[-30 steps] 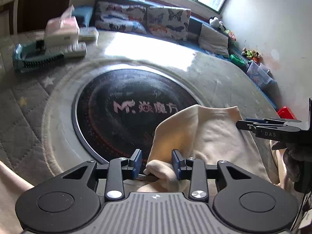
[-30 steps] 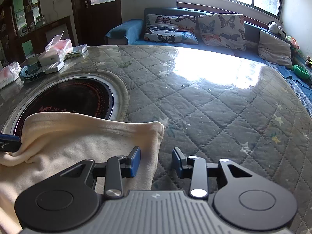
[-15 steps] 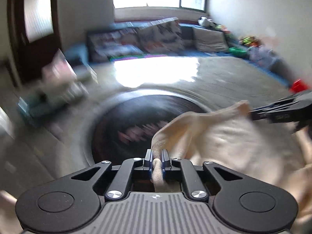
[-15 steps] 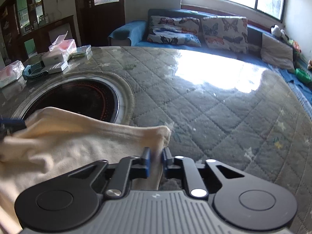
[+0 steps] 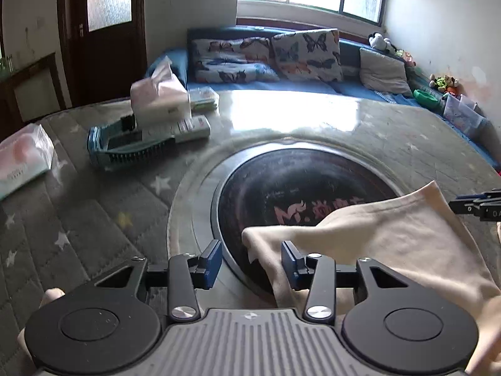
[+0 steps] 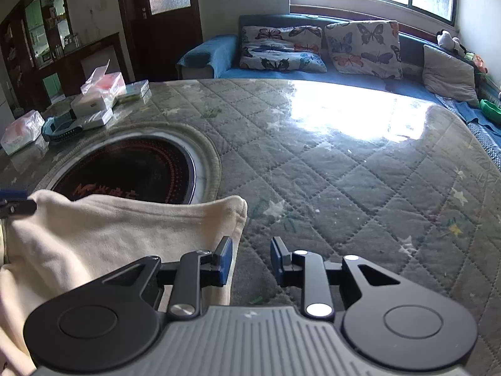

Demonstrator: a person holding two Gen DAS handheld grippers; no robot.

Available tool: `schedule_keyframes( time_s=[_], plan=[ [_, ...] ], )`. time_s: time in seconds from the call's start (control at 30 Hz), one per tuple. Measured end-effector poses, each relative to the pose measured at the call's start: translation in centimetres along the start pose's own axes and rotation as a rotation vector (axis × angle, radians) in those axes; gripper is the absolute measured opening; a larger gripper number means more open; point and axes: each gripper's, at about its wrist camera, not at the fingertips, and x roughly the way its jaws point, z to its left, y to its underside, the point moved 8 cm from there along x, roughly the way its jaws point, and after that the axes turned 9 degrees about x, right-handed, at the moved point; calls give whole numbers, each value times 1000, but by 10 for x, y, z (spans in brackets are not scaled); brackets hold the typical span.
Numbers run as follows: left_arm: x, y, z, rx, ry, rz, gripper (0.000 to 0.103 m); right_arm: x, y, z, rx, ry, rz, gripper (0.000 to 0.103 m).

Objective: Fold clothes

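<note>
The cream cotton garment (image 5: 391,238) lies folded once beside the round black hob (image 5: 300,185); the left gripper (image 5: 250,258) and right gripper (image 6: 252,261), jaws just reopened, hold nothing; further folds remain.

From my right wrist camera I see the right gripper (image 6: 251,261) with its jaws apart; they have just been opening, and nothing is between them. The cream garment (image 6: 103,235) lies on the quilted table cover (image 6: 344,188), its folded corner just beside the left blue pad (image 6: 226,261). The garment partly covers the round black cooktop (image 6: 131,169). At the left edge, the other gripper's tip (image 6: 14,202) touches the cloth.
</note>
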Motion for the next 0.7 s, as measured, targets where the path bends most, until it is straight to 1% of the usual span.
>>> schedule_keyframes(
  time_s=[0.03,0.13,0.2,0.27,0.3,0.37,0.4,0.43,0.47,0.53,0.7],
  plan=[
    [1,1,0,-9,2,5,46,-1,-2,1,3,8,-12,26],
    [2,0,-1,-47,39,8,46,-7,-8,1,36,-26,-26,26],
    [3,-1,-2,-47,44,7,44,-4,-6,6,19,-44,-1,27],
    [6,-2,-3,-47,45,14,43,1,-3,10,0,-38,18,27],
    [9,-1,-4,-46,47,21,41,5,-1,13,-7,-35,28,27],
    [15,1,-6,-47,57,40,23,13,3,19,-23,-28,48,27],
    [17,3,-6,-51,60,49,19,14,4,21,-31,-26,47,24],
    [18,3,-6,-55,62,50,14,14,3,23,-37,-26,46,14],
    [19,4,-6,-56,58,47,11,14,1,26,-43,-29,41,9],
    [18,2,-3,-54,42,32,10,13,-3,32,-57,-35,30,6],
    [12,-14,5,-23,-18,-17,9,11,-28,44,-69,-40,-37,4]
  ],
)
